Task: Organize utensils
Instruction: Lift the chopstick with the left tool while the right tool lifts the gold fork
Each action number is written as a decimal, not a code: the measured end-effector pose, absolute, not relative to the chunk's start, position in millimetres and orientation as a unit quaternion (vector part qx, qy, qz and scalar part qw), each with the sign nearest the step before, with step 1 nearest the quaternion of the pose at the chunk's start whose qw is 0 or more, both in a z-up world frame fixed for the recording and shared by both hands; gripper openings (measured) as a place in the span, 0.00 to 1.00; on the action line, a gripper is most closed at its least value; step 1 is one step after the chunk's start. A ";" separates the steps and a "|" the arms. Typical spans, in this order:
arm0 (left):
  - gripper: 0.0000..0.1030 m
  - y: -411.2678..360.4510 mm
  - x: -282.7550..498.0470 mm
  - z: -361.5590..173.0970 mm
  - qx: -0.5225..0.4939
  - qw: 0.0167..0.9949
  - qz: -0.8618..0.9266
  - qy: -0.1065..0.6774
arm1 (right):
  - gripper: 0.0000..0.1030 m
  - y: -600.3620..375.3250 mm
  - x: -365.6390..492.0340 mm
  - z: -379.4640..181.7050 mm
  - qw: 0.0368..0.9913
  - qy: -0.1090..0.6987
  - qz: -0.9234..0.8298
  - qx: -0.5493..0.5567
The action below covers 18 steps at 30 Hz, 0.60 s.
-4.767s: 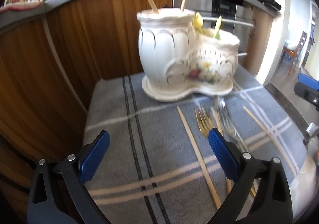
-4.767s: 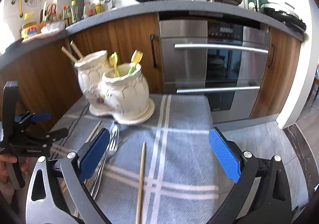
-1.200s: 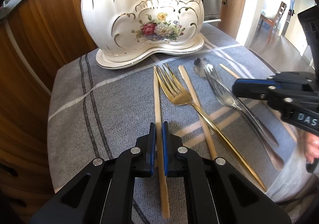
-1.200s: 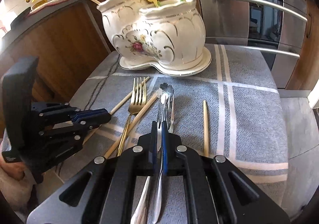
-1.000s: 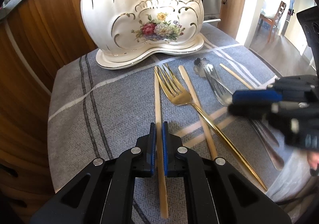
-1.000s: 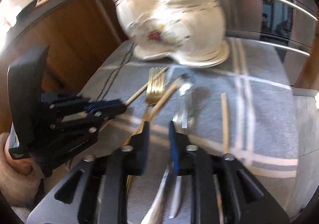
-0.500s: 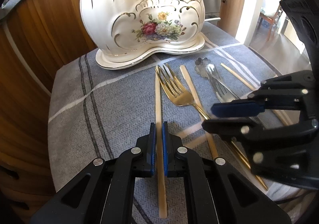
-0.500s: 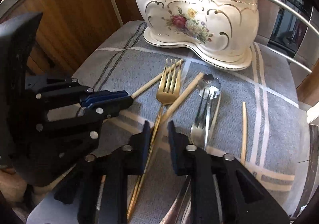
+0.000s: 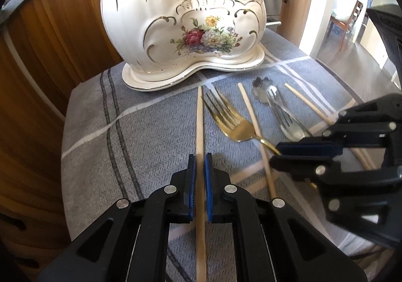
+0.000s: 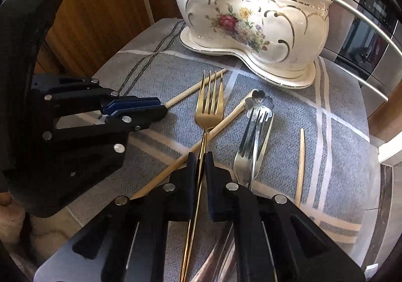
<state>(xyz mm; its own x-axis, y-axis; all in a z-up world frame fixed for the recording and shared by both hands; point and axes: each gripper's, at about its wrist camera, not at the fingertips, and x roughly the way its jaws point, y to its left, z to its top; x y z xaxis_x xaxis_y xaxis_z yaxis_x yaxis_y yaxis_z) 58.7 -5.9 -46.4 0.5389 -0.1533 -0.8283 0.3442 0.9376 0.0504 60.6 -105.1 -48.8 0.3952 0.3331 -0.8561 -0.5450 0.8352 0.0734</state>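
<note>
The left gripper (image 9: 199, 156) is shut on a wooden chopstick (image 9: 199, 118) that lies on the grey checked cloth (image 9: 150, 136) and points at the white floral utensil holder (image 9: 176, 31). The right gripper (image 10: 199, 155) has the thin handle of the gold fork (image 10: 208, 106) between its fingers, and its jaws are closing on it. The fork lies flat, tines toward the holder (image 10: 251, 5). From the right wrist view the left gripper (image 10: 155, 108) sits just left of the fork, gripping its chopstick (image 10: 191, 91). The right gripper (image 9: 301, 154) shows at right in the left wrist view.
A second chopstick (image 10: 231, 116) crosses under the fork handle. A silver fork (image 10: 251, 149) and a flower-ended silver utensil (image 10: 258, 103) lie right of it, then a third chopstick (image 10: 300, 164). Yellow-topped utensils stand in the holder. Wooden cabinets and an oven stand behind.
The right gripper let go of the silver utensils, moved left over the gold fork and narrowed around its handle. The left gripper stayed shut on its chopstick.
</note>
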 end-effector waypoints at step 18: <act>0.06 -1.1 37.7 -26.0 0.114 0.887 -0.155 0.419 | 0.06 -144.5 29.7 -19.5 0.871 0.375 0.316 -0.015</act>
